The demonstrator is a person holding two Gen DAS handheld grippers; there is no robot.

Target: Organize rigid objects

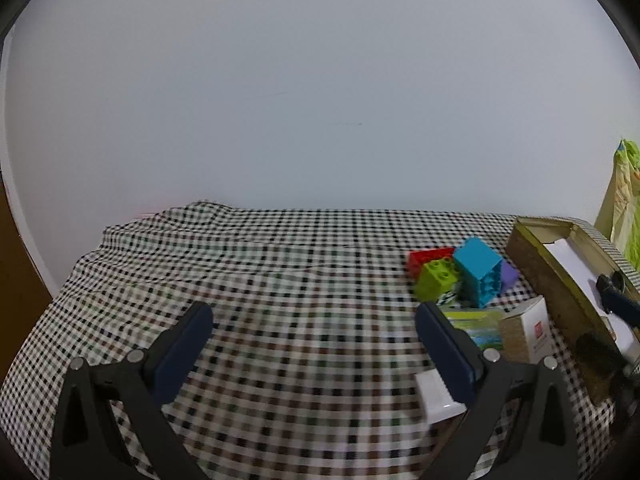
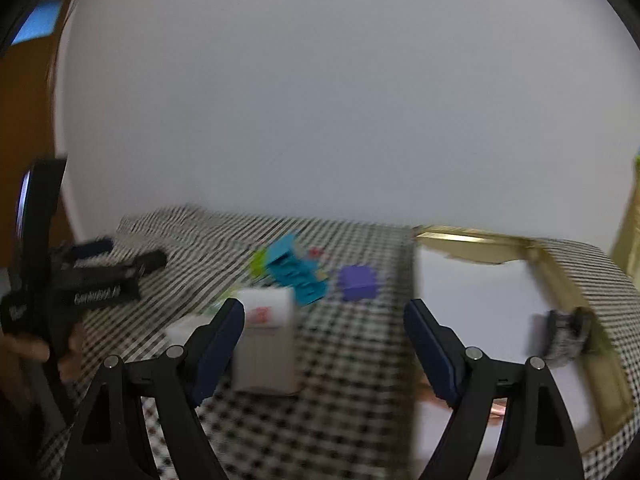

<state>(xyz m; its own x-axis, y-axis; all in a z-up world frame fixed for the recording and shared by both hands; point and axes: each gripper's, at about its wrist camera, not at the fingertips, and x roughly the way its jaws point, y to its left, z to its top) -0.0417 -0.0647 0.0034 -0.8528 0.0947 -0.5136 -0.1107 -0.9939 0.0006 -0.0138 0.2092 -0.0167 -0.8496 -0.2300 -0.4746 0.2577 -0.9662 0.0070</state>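
Left wrist view sits low over the checked tabletop (image 1: pixel 280 280), facing the white wall (image 1: pixel 320 100). Right wrist view faces the same wall from further right, blurred. Both share the teal block (image 1: pixel 480 270) (image 2: pixel 294 270) and open box (image 1: pixel 532 264) (image 2: pixel 472 240).

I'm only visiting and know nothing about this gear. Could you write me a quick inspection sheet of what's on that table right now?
Surface: checked tablecloth, wrinkled at the far left.
Job's things: red brick, green brick, blue brick and purple brick clustered together; small white carton and a green printed box nearer; open gold-edged box at the right with a dark object inside, too blurred to name.
Clutter: flat white piece near the front.
Grippers: left gripper open, holding nothing; right gripper open, holding nothing.
Cables: nothing seen.
Surroundings: plain white wall; green-yellow cloth at far right.
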